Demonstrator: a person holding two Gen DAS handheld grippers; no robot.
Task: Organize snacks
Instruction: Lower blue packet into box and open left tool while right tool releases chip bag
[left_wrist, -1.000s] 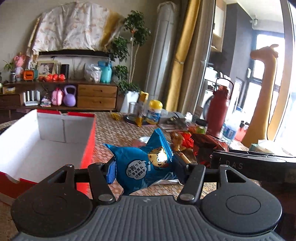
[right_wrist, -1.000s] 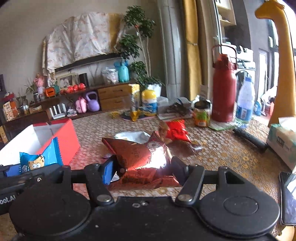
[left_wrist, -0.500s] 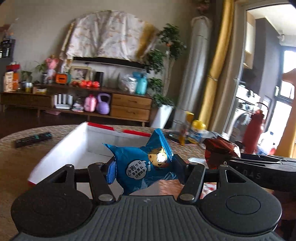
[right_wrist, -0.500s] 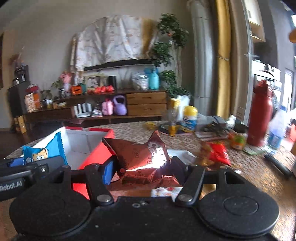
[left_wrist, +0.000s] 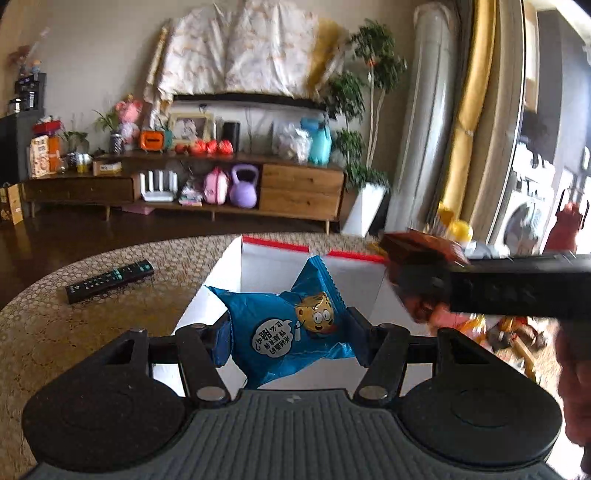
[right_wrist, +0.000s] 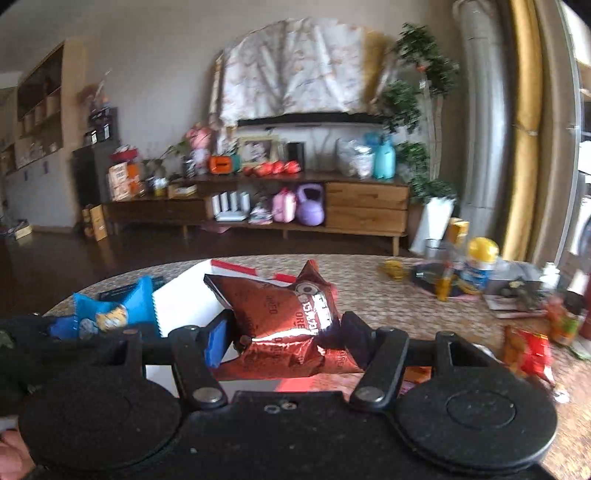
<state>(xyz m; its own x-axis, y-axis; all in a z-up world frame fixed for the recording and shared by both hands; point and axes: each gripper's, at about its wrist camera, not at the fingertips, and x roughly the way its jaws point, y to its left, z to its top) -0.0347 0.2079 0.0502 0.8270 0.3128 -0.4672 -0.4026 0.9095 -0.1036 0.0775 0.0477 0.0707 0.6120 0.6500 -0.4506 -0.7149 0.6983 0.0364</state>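
Observation:
My left gripper is shut on a blue snack packet with a cartoon face, held over the open white box with red sides. The same blue packet shows at the left in the right wrist view. My right gripper is shut on a dark red snack bag, held above the box's right edge. From the left wrist view that red bag hangs at the right, with the right gripper's black body beside it.
A black remote lies on the patterned table left of the box. More snack packs, a yellow-capped jar and bottles stand at the table's right. A wooden sideboard lines the far wall.
Both grippers have swung left with their packets, from over the table's snack pile to over the box. The remote has come into view on the left.

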